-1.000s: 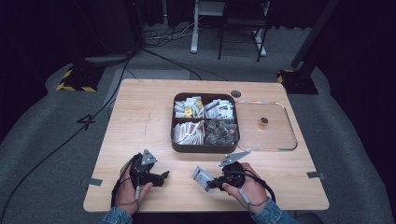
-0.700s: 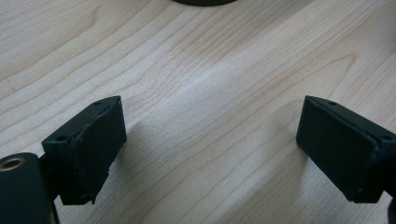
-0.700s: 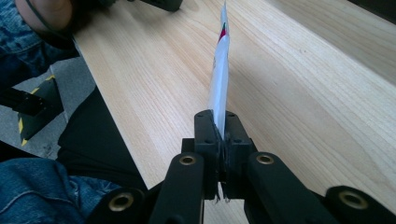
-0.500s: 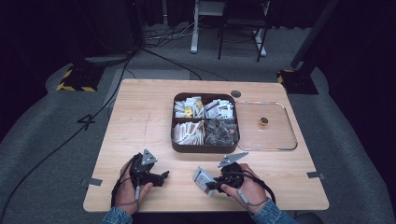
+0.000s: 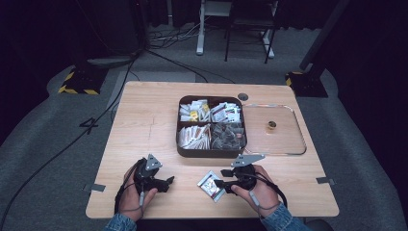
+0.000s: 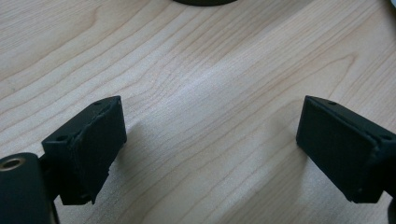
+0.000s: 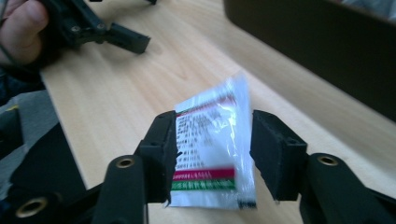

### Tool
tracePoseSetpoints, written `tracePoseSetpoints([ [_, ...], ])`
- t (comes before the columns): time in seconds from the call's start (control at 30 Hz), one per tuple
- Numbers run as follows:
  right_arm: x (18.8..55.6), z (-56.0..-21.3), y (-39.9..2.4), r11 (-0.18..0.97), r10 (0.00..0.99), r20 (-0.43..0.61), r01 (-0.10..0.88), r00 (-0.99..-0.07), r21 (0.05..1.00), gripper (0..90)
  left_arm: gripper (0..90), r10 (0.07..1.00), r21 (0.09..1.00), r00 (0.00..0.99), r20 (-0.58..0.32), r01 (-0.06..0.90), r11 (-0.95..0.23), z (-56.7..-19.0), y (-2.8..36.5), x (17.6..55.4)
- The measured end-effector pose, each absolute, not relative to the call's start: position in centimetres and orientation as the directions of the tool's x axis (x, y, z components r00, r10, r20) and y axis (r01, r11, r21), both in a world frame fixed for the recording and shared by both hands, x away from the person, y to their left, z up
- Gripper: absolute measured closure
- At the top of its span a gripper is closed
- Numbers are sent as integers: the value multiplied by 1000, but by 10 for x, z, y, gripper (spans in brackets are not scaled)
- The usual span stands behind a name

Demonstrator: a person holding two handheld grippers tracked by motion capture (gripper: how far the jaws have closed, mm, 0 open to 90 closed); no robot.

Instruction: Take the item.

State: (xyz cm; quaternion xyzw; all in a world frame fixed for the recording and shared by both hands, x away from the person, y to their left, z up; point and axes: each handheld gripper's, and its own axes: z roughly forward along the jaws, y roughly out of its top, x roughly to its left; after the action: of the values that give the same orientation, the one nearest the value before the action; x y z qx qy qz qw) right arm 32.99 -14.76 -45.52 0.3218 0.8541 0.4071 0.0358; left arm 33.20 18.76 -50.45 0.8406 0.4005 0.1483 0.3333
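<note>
The small clear plastic sachet (image 7: pixel 212 149) with a white printed face, seen in the right gripper view, carries rows of fine dark print between a red band near its top and a red and a green band near its bottom; the characters are too small and blurred to read. The packets in the dark brown four-compartment tray (image 5: pixel 211 152) bear coloured printing that is likewise illegible in the high view.

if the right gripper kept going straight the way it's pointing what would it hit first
Probably the packet, lying loose between the right gripper's just-opened jaws. Beyond it, roughly in line, is the left gripper, though depth is hard to judge.
</note>
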Motion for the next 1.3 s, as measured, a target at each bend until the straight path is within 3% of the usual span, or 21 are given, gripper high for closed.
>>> tracePoseSetpoints([
  [0.57,339,-431,-165,417,544,177,447,-820,791,411,88,773,679,634,-17,575,-456,-504,188,332],
  [0.9,345,-408,-201,364,595,147,428,-790,827,392,90,772,677,635,-17,575,-459,-504,188,332],
  [1.3,347,-417,-241,374,655,120,458,-746,807,351,93,769,680,639,-15,571,-461,-504,192,332],
])
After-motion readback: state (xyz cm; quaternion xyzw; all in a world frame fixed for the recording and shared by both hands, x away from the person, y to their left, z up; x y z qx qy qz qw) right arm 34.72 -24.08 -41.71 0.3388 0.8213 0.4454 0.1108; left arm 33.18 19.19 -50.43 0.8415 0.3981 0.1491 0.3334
